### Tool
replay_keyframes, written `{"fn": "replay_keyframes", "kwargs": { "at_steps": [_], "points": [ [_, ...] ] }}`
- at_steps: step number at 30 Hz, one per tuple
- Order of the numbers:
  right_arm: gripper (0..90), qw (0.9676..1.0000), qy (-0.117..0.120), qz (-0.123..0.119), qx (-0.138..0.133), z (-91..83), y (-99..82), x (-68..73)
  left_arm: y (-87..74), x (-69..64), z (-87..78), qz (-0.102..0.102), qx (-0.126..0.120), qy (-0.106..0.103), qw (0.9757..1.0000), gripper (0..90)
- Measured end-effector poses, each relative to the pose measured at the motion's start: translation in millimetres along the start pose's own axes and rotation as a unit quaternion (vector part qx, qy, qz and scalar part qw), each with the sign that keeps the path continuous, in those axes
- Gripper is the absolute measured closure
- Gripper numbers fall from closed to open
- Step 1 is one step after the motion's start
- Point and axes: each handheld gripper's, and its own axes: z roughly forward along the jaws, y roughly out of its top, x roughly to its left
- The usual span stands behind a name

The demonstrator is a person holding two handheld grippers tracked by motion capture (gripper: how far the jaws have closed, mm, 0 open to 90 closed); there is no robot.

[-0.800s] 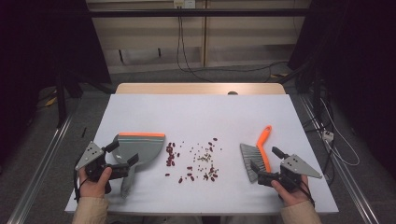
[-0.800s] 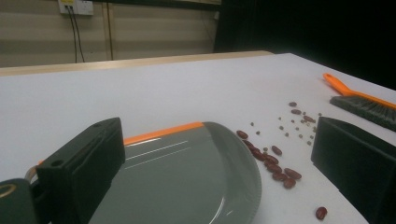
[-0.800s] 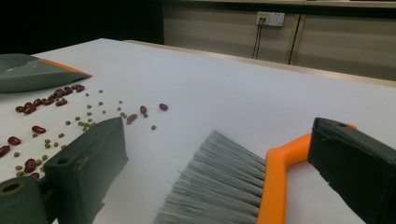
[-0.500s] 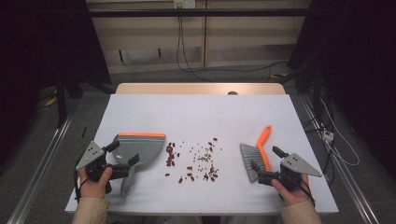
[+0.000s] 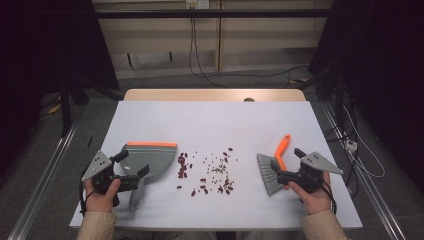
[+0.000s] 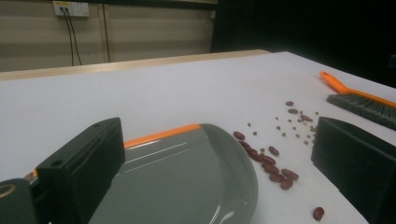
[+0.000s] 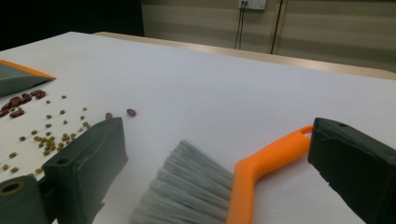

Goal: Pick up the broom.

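Observation:
A grey dustpan [image 5: 151, 158] with an orange front lip lies flat on the white table [image 5: 210, 115] at the left. My left gripper [image 5: 133, 165] is open, and its jaws straddle the pan's rear; in the left gripper view the dustpan [image 6: 187, 177] lies between the wide-apart jaws of the left gripper [image 6: 217, 140]. Red beans and small green seeds [image 5: 207, 172] are scattered mid-table. At the right lies a brush [image 5: 270, 172] with grey bristles and an orange handle. My right gripper [image 5: 291, 165] is open around it; the brush [image 7: 201, 186] sits between the jaws of the right gripper [image 7: 219, 135].
The table's wooden far edge [image 5: 215, 95] lies beyond a broad white stretch. Metal floor rails run along both sides of the table. Cables hang from a wall socket [image 5: 196, 4] behind the table.

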Motion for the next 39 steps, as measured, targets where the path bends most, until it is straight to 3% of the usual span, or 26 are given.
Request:
{"fn": "replay_keyframes", "kwargs": {
  "at_steps": [5,6,11,12,14,17,19,24,35,39],
  "points": [
    [4.4,0.9994,-0.028,0.01,0.018,9.1,6.9,-7.7,0.6,-0.5,0.3,0.001,-0.002,0.0,1.0,2.7],
    [4.9,0.9981,-0.048,0.012,0.036,15.0,8.3,-9.2,0.8,-0.4,0.2,0.003,-0.001,-0.001,1.0,2.6],
    [10.9,0.9952,-0.072,0.021,0.063,27.6,8.3,-14.2,0.7,0.6,0.7,0.0,-0.002,0.0,1.0,2.6],
    [13.7,0.9927,-0.083,0.025,0.084,34.9,8.5,-17.9,0.6,1.0,1.0,0.001,-0.001,0.0,1.0,2.6],
    [18.7,0.9911,-0.086,0.03,0.097,41.6,7.1,-20.3,0.6,0.6,1.7,-0.002,-0.002,0.0,1.0,2.7],
    [19.4,0.9894,-0.089,0.038,0.108,48.4,5.8,-21.6,0.8,0.9,2.2,0.001,0.001,-0.001,1.0,2.7],
    [21.7,0.985,-0.093,0.059,0.133,56.2,4.5,-22.5,0.8,1.1,2.9,0.003,0.003,-0.001,1.0,2.7],
    [25.7,0.9807,-0.096,0.076,0.152,63.0,1.0,-23.6,0.6,0.2,3.3,0.005,0.007,-0.002,1.0,2.7],
    [32.8,0.9753,-0.108,0.053,0.185,71.6,-2.6,-21.2,0.1,0.0,4.9,0.007,0.01,-0.003,0.9999,2.7],
    [34.6,0.9748,-0.104,0.06,0.188,72.1,-2.5,-22.7,0.4,-0.1,4.8,0.003,0.006,-0.005,1.0,2.7]
  ]
}}
